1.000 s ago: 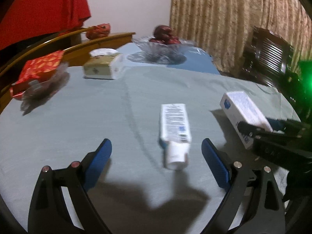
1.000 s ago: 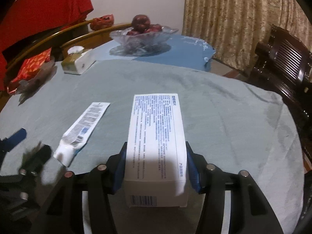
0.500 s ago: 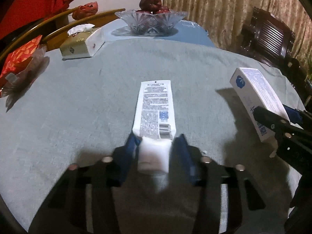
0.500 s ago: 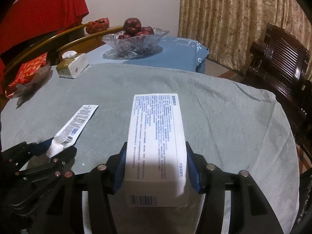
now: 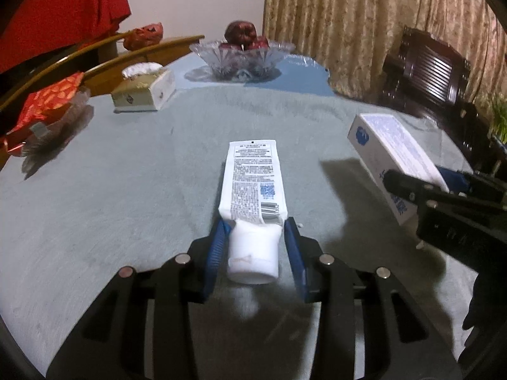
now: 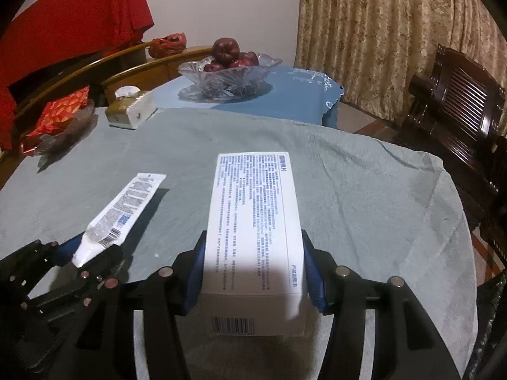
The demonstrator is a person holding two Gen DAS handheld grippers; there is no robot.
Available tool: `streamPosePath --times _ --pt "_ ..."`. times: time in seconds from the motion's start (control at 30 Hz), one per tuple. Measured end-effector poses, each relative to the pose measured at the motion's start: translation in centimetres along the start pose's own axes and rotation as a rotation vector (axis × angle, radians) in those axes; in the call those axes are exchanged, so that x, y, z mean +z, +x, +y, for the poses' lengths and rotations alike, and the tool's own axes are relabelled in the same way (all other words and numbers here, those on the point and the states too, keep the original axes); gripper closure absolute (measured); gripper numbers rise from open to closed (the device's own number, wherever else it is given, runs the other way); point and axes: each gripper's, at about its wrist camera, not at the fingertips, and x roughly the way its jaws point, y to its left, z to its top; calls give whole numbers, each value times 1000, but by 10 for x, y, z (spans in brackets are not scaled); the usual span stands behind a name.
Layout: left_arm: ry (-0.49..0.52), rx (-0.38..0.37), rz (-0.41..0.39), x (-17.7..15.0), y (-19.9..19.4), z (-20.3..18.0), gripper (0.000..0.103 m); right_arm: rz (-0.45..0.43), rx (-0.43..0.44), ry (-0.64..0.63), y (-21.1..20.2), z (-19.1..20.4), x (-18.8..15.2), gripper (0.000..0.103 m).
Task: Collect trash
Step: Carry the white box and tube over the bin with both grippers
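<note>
Left gripper (image 5: 255,248): jaws have just been closing and now pinch the white cap end of the tube (image 5: 252,186). The tube points away across the grey-covered worktop (image 5: 126,190), toward its far edge, flat end raised off the cloth with a shadow beneath.

Right gripper (image 6: 253,272): jaws clamp both long sides of the white carton (image 6: 253,221), printed face up, held above the worktop's right half.

Along the far left edge: tissue box (image 5: 144,90), red packet (image 5: 47,104). At the far edge, a glass bowl (image 5: 242,58) of dark red fruit.
</note>
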Motion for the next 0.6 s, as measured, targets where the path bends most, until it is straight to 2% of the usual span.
streamPosePath --times 0.37,0.6 --pt "-10 21 -92 11 -55 -19 66 -46 3 21 -53 -17 0 49" --pt "1 10 -133 16 -83 -46 66 -89 -14 37 -93 -39 2 49"
